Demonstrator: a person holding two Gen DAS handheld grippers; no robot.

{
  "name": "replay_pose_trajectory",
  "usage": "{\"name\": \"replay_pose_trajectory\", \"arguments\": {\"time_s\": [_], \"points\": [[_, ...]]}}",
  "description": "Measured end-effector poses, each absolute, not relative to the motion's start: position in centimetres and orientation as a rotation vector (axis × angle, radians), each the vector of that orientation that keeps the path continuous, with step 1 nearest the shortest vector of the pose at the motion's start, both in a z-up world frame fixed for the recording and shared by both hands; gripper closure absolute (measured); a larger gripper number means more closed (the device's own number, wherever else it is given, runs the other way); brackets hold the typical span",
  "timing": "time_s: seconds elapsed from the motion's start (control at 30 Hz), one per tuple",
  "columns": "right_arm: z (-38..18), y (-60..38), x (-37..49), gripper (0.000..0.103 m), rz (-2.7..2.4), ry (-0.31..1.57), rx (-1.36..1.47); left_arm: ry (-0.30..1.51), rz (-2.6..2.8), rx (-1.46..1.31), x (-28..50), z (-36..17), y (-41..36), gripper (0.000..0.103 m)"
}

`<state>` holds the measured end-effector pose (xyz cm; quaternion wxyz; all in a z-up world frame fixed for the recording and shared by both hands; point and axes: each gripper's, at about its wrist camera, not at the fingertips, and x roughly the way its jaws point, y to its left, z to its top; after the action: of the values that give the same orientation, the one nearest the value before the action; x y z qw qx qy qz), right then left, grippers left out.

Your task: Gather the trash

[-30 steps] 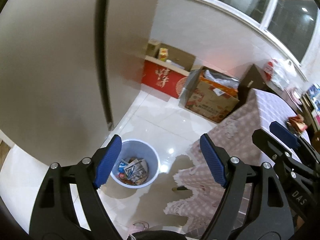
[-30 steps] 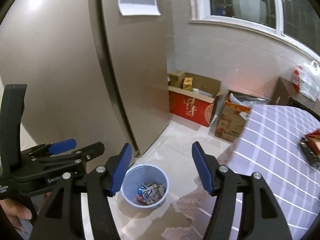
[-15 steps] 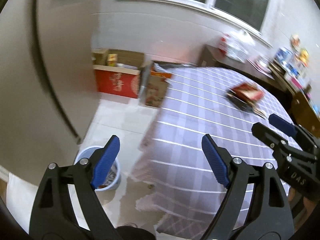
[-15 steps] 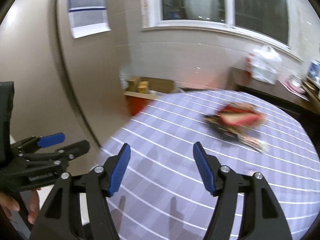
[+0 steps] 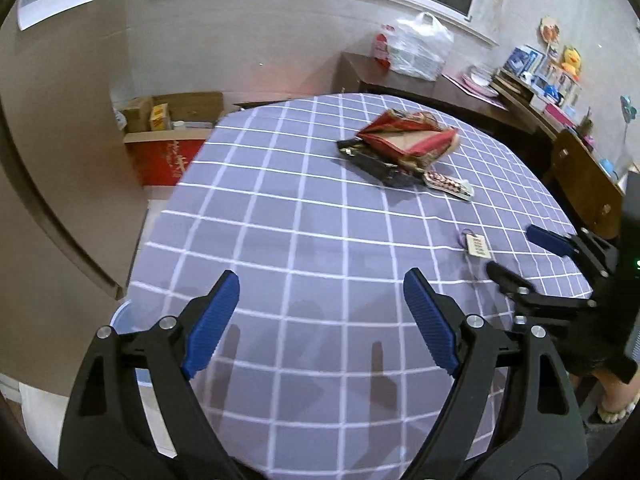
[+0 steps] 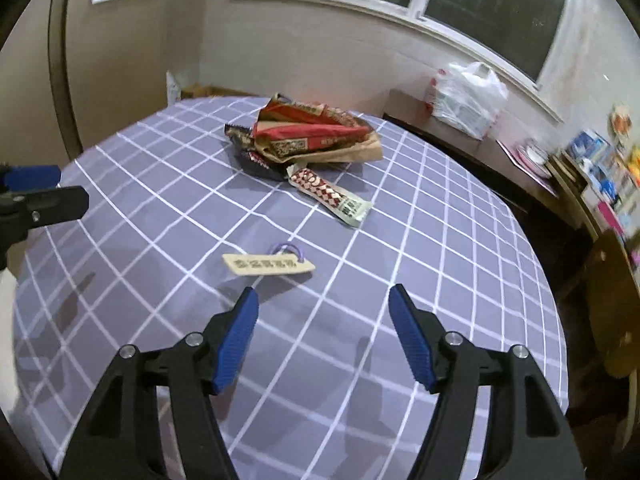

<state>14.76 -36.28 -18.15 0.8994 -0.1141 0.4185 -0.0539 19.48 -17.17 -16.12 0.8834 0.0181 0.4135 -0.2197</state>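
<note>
A heap of red, brown and black wrappers [image 5: 404, 140] [image 6: 312, 132] lies on the far half of the purple checked table [image 5: 280, 220] [image 6: 440, 240]. Beside the heap is a red-and-white bar wrapper [image 5: 448, 184] [image 6: 328, 196]. Nearer lies a pale tag with a purple loop [image 5: 478, 246] [image 6: 268, 264]. My left gripper [image 5: 320, 320] [image 6: 40, 188] hangs open over the table's near edge, nothing between its pads. My right gripper [image 6: 322, 328] [image 5: 520, 258] is just short of the tag, its jaws opening and empty. The blue bin's rim [image 5: 124, 320] peeks out at lower left.
Cardboard boxes [image 5: 172, 136] stand on the floor beyond the table's left side, by a tall brown door [image 5: 60, 160]. A dark sideboard [image 5: 440, 80] with a white plastic bag [image 5: 416, 48] runs along the back wall. A wooden chair [image 5: 580, 184] stands right. A sandalled foot [image 5: 612, 408] shows.
Both views have swung from the floor and the blue bin over onto the table top. The wrappers and the tag have come into view, and the bin has slid to the lower left.
</note>
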Motion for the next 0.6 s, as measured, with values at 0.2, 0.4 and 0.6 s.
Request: {"name": "replay_pose_trajectory", "arguments": {"time_s": [0.2, 0.4, 0.6], "points": [[-18.9, -37.4, 18.1, 0.033, -0.07, 0.886, -0.202, 0.893, -0.464, 0.055, 21.5, -16.9, -19.2, 0.02], [-18.8, -39.3, 21.1, 0.032, -0.036, 0.899, -0.16, 0.91, -0.459, 0.051, 23.9, -17.5, -20.2, 0.02], [-19.2, -41.5, 23.2, 0.031, 0.031, 0.926, -0.071, 0.92, -0.465, 0.03, 25.9, -17.9, -21.1, 0.02]]}}
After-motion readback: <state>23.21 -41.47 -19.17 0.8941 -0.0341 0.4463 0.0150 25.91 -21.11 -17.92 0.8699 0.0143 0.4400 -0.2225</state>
